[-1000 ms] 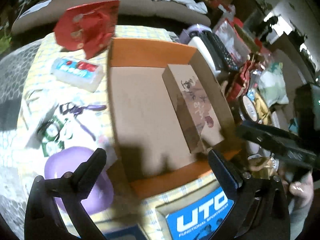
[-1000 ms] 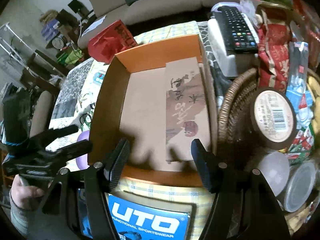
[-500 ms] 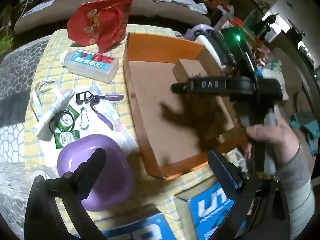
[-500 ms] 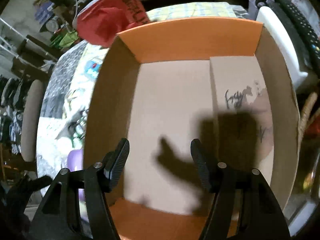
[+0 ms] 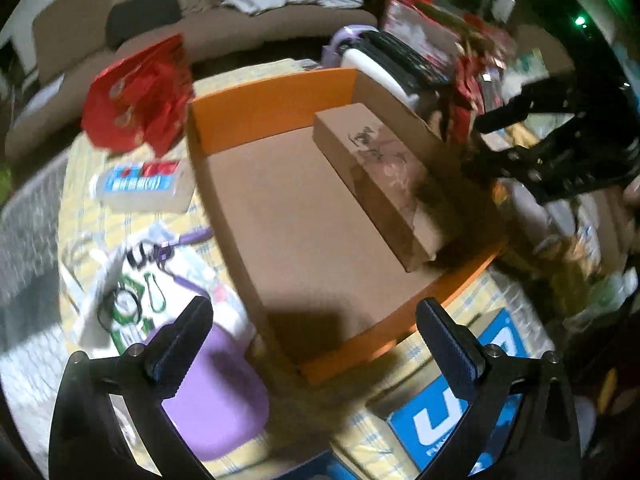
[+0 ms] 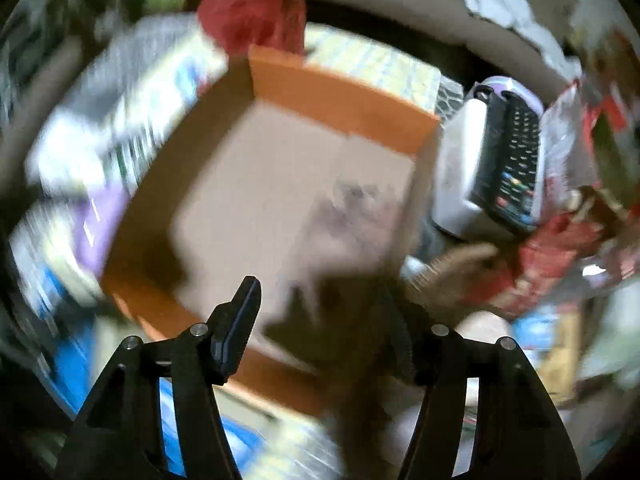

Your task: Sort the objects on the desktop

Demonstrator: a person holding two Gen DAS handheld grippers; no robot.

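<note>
Desktop objects lay all around one big cardboard tray (image 5: pixel 304 216) with orange walls, which stood in the middle of the desk (image 5: pixel 132 220) on a yellow checked cloth. Inside the tray, against its right wall, a long brown box (image 5: pixel 376 184) with dark drawings on its top lay flat; the rest of the tray floor was bare.

To the left of the tray, near its far corner, a red bag (image 5: pixel 136 96) stood, and just in front of the bag a clear plastic bottle (image 5: pixel 140 188) with a blue and red label lay on its side. Closer to the camera, still left of the tray, a purple eyelash curler (image 5: pixel 168 252) and some small green packets (image 5: pixel 128 304) lay on white paper. A purple bowl (image 5: pixel 216 400) sat beside the near left corner of the tray. In front of the tray a blue box (image 5: pixel 460 416) with white letters was partly visible. Beyond the far right corner of the tray a black remote control (image 6: pixel 516 168) rested on a white container (image 6: pixel 460 176).

The left claw (image 5: pixel 312 344) was spread wide above the near edge of the tray, with nothing between its fingers. The right claw (image 6: pixel 324 328) was also apart, about half of its width, and empty; it hung over the near right part of the tray. The right wrist view was strongly blurred, so small things there could not be told. In the left wrist view the right claw appeared as a dark shape to the right of the tray.
</note>
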